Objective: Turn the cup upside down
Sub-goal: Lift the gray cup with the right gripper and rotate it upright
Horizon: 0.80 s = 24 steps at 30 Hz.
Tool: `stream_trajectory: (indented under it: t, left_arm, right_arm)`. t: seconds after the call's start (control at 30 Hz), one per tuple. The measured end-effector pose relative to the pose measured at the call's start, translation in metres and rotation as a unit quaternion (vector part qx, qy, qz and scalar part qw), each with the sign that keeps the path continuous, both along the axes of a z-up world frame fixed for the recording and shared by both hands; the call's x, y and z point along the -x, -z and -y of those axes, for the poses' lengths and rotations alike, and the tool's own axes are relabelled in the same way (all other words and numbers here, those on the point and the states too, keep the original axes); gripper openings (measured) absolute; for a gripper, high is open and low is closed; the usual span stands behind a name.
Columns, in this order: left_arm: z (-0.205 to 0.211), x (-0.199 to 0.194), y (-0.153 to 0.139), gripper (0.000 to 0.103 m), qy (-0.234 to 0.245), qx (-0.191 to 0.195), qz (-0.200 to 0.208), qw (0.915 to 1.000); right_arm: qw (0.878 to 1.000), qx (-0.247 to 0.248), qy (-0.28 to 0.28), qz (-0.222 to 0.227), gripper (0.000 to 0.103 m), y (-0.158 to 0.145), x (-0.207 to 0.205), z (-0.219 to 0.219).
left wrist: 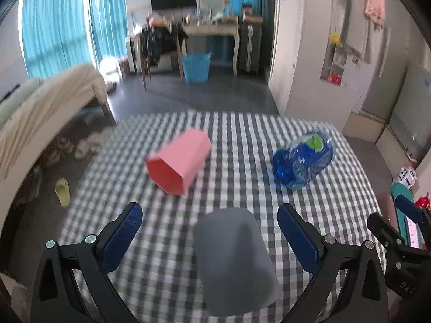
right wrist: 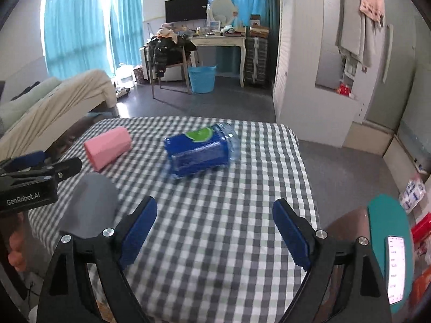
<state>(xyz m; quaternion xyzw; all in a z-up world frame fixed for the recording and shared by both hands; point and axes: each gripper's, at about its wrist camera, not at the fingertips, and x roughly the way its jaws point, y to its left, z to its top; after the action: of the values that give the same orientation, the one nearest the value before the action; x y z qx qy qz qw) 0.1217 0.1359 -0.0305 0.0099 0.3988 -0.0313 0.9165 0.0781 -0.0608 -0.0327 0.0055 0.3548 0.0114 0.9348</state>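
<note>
Grey cup (left wrist: 234,266) standing mouth-down on the checked tabletop (left wrist: 336,215) between the spread, empty jaws of the left gripper (left wrist: 210,228), apparently just released; right gripper (right wrist: 215,226) likewise agape, idle at 3 o'clock.

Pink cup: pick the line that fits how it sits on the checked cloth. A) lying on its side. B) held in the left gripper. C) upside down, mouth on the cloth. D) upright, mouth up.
A: the pink cup lies on its side, apart from both open grippers.
</note>
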Motion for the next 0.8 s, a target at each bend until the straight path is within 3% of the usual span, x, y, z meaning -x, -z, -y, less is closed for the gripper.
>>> stream_trajectory:
  t: [0.23, 0.37, 0.47, 0.57, 0.8]
  left_arm:
    - [-0.001, -0.024, 0.034, 0.101, -0.01, 0.029, -0.081, 0.9963]
    - [-0.003, -0.033, 0.045, 0.081, 0.001, 0.04, -0.112, 0.9929]
    - [-0.005, -0.04, 0.053, 0.081, 0.011, 0.063, -0.143, 0.9876]
    - [0.002, -0.042, 0.064, 0.08, 0.031, 0.044, -0.176, 0.983]
    - [0.001, -0.029, 0.045, 0.079, 0.06, 0.05, -0.129, 0.9885]
  right_arm:
    - [1.0, -0.024, 0.0, -0.019, 0.088, 0.02, -0.013, 0.02]
    - [0.999, -0.029, 0.016, -0.026, 0.088, 0.028, -0.014, 0.031]
    - [0.999, -0.023, 0.027, -0.028, 0.088, 0.03, -0.016, 0.036]
    - [0.999, -0.014, 0.03, -0.024, 0.088, 0.03, -0.015, 0.034]
    - [1.0, -0.018, 0.022, -0.004, 0.088, 0.023, -0.012, 0.024]
